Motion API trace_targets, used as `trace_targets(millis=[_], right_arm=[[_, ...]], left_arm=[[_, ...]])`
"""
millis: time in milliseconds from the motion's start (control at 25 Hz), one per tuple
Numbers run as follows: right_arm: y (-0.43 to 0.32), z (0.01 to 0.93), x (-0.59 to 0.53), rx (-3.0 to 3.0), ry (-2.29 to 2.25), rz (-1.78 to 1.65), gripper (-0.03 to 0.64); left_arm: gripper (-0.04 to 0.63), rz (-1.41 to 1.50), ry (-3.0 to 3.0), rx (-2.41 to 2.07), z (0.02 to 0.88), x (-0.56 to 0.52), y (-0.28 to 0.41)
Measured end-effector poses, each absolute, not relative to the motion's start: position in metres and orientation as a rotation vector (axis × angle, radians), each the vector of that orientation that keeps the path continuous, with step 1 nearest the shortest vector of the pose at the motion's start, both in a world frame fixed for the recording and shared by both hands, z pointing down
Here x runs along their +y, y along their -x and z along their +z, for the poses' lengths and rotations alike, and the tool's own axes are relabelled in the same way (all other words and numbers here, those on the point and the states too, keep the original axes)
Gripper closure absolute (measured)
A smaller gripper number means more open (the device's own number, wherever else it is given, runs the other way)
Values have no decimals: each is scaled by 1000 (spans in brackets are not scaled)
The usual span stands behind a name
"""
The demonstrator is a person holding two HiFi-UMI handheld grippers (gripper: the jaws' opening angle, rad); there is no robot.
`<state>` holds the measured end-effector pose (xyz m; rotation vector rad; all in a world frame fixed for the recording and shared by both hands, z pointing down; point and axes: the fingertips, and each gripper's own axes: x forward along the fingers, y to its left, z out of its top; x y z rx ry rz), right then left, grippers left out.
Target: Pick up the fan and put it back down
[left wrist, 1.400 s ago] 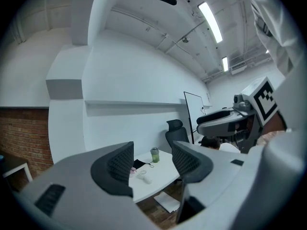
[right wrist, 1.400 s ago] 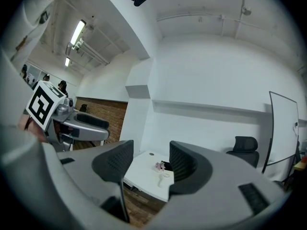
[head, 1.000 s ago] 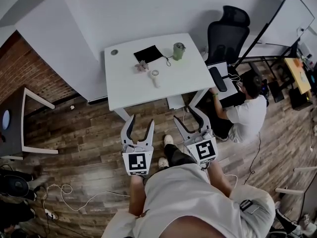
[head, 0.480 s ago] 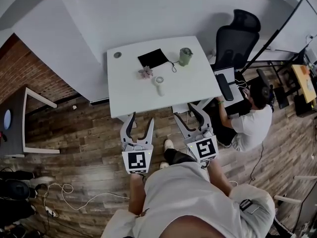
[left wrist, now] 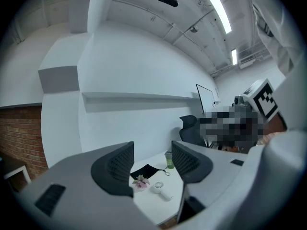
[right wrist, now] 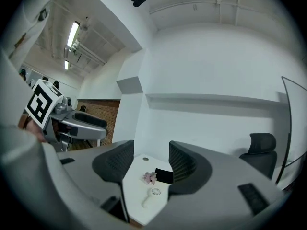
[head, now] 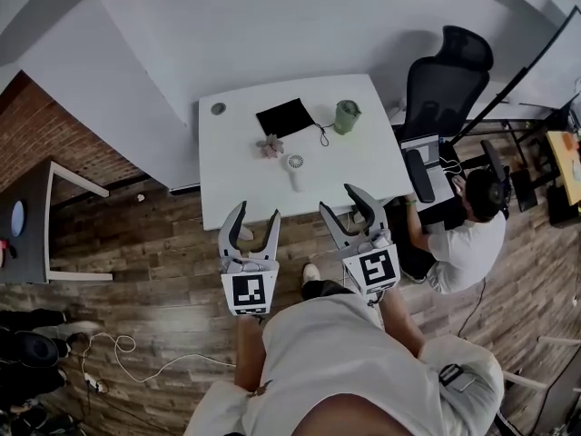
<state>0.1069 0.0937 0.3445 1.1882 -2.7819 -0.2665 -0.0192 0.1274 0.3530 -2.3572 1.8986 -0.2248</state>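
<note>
The small white fan (head: 294, 171) lies flat near the middle of the white desk (head: 236, 175). Its handle points toward the front edge, which I'd say makes it easy to take from this side. A pink flower (head: 269, 146) sits just beside it, with a flat black pouch (head: 286, 116) and a green cup (head: 347, 116) further back, all clear of the handle. The left gripper (head: 257, 214) and right gripper (head: 339, 202) are held level near that edge. Each has its fingers apart with nothing between them, so the pickup hasn't begun.
</note>
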Motion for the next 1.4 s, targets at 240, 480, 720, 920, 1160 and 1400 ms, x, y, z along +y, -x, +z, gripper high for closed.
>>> trace_targets(millis=[240, 480, 720, 920, 1160, 1400], right_arm=[[-110, 343, 64, -2821, -1171, -244, 387], [-112, 348, 35, -2829, -1137, -233, 388], [-113, 348, 16, -2840, -1120, -235, 388], [-109, 357, 6, -2834, -1096, -214, 388], [-99, 354, -8, -2841, -1097, -230, 388], [-90, 355, -32, -2813, -1131, -245, 388]], left_arm=[[356, -273, 2322, 1917, 352, 98, 15], [356, -282, 2301, 1938, 349, 74, 12], [356, -301, 2297, 1969, 356, 59, 12], [356, -293, 2284, 1990, 356, 52, 15], [357, -276, 2283, 1992, 357, 36, 26], [357, -265, 2316, 1951, 359, 6, 35]])
